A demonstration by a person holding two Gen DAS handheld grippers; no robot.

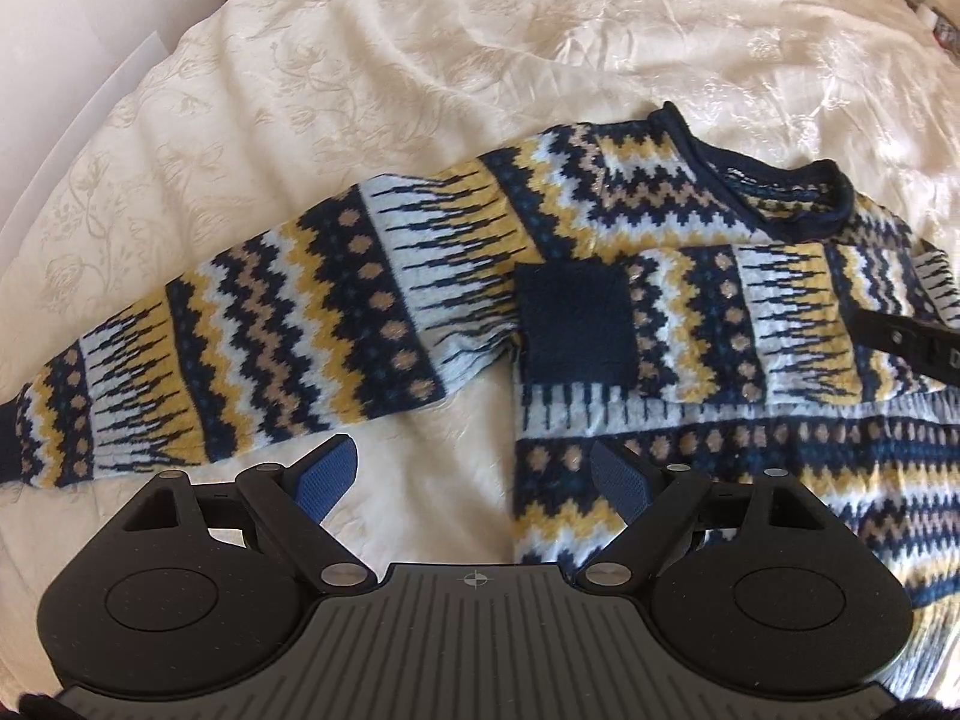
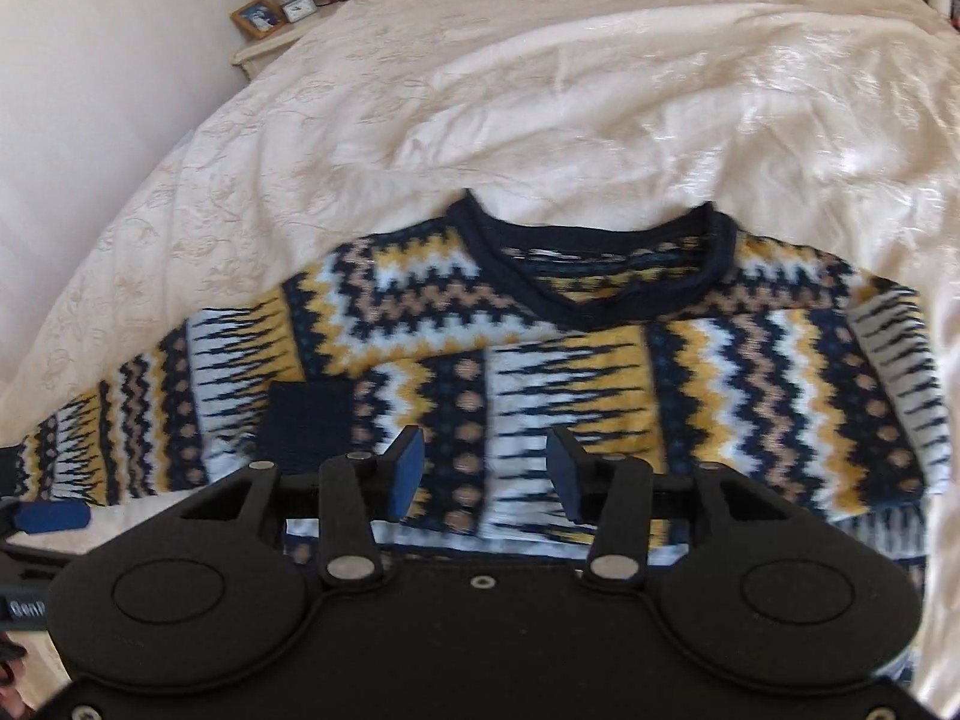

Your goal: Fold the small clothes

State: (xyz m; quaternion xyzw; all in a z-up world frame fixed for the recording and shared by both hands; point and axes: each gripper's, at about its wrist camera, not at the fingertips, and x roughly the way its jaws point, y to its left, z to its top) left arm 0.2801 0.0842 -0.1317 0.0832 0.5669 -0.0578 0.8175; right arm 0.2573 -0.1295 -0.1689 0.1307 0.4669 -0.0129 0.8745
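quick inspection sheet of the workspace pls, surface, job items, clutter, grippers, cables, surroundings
surface: cream bedspread, wrinkled, floral embossing
job's things: patterned sweater lying flat, collar away from the cameras; one sleeve folded across the chest with its navy cuff on top, the other sleeve stretched out sideways
clutter: nothing seen on the bed
grippers: left gripper open, holding nothing; right gripper open over the folded sleeve
cables: nothing seen
surroundings: nightstand beside the bed with picture frame, small items; white wall
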